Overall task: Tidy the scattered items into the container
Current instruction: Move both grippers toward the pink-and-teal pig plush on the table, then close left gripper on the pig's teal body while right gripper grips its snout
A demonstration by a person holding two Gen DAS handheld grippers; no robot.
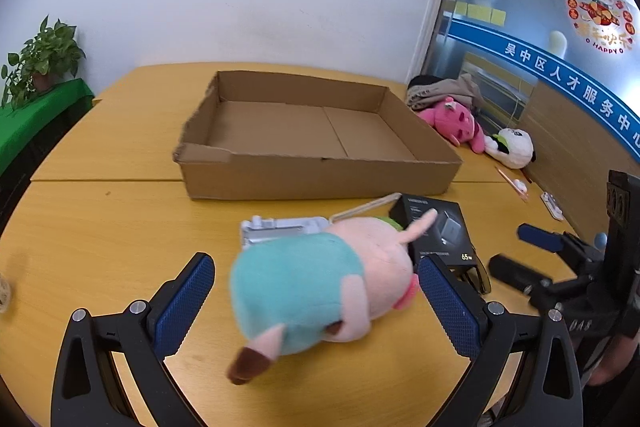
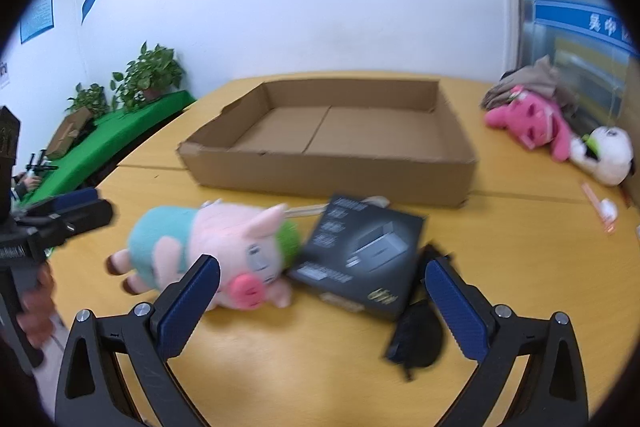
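Note:
An open, shallow cardboard box (image 1: 320, 173) (image 2: 320, 183) stands on the yellow table with nothing in it. In front of it lies a pink pig plush (image 1: 320, 283) (image 2: 216, 247) in a teal shirt, beside a black charger box (image 1: 440, 231) (image 2: 360, 255). A grey plastic part (image 1: 280, 229) lies behind the pig. Dark sunglasses (image 2: 416, 335) lie under the charger box's right corner. My left gripper (image 1: 316, 291) is open, its fingers on either side of the pig. My right gripper (image 2: 320, 291) is open, just in front of the pig's head and the charger box.
A pink plush (image 1: 452, 121) (image 2: 528, 123), a white panda plush (image 1: 514, 143) (image 2: 604, 151) and bundled clothes (image 1: 444, 89) lie at the table's far right. A pen (image 1: 514, 183) and a small white item (image 1: 554, 207) lie near the right wall. Potted plants (image 2: 148, 75) stand on a green shelf at left.

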